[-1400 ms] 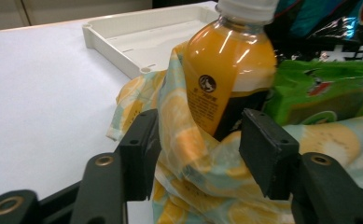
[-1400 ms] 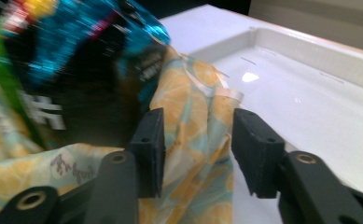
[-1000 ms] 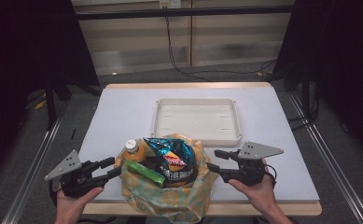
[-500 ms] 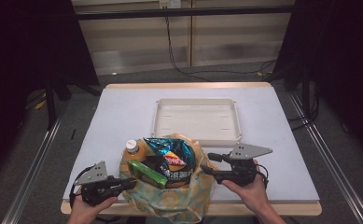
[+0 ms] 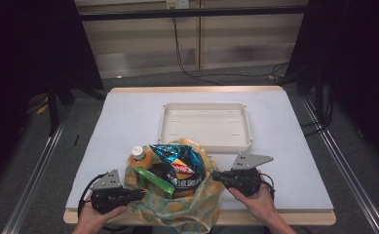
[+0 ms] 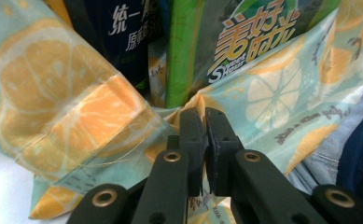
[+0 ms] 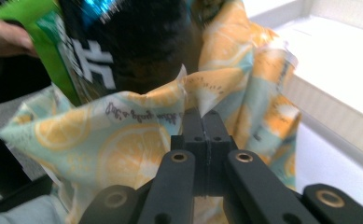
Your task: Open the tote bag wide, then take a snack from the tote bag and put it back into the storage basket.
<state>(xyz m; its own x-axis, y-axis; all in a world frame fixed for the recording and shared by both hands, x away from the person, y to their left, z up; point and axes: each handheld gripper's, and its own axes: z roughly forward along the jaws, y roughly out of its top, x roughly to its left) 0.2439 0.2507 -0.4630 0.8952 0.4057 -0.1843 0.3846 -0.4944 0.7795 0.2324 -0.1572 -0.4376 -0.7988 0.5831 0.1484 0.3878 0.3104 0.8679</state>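
Note:
A cloth bag printed with orange slices sits at the table's near edge. It holds a dark snack packet, a green packet and a white-capped bottle. My left gripper is at the bag's left rim. In the left gripper view the left gripper is shut on the bag's cloth edge, with the green packet just behind. My right gripper is at the bag's right rim. There the right gripper pinches the cloth with its jaws closed.
An empty white tray lies just beyond the bag at the table's middle; its wall runs close on the right in the right gripper view. White tabletop spreads to both sides. A hand shows beyond the bag.
My left gripper moved toward the near edge and in to the bag's left rim, closing on the cloth. My right gripper edged left onto the right rim.

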